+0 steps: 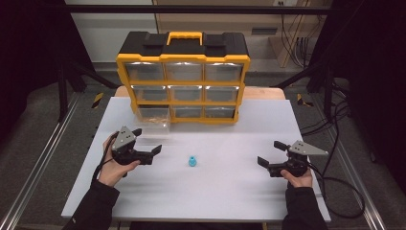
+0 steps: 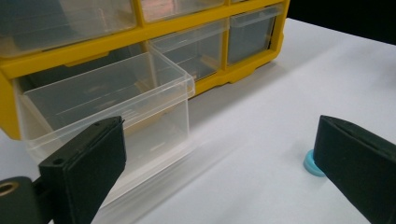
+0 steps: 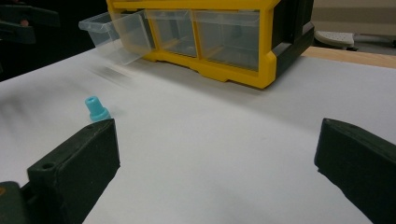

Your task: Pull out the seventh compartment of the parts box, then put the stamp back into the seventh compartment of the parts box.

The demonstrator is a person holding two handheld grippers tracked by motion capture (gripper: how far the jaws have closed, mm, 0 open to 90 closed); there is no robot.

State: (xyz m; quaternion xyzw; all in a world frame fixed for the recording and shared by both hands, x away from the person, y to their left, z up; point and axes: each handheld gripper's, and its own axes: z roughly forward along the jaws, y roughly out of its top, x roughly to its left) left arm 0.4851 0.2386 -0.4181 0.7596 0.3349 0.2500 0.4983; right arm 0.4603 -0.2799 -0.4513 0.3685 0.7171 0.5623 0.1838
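A yellow and black drawer cabinet (image 1: 183, 76) stands at the back of the white table (image 1: 215, 191). Its bottom-left clear drawer (image 1: 152, 119) (image 2: 107, 100) (image 3: 116, 30) is pulled out and looks empty. A small blue plastic piece (image 1: 192, 161) (image 3: 95, 108) (image 2: 312, 162) stands upright mid-table. My left gripper (image 1: 147, 142) is open, just in front of the pulled drawer, left of the blue piece. My right gripper (image 1: 272, 153) is open at the right, well apart from the piece. Neither holds anything.
The cabinet's other clear drawers (image 1: 220, 72) are pushed in. Cables (image 1: 342, 187) trail off the table's right edge. Metal frame rails (image 1: 43, 158) run along both sides. A wooden board (image 3: 355, 56) shows behind the white surface.
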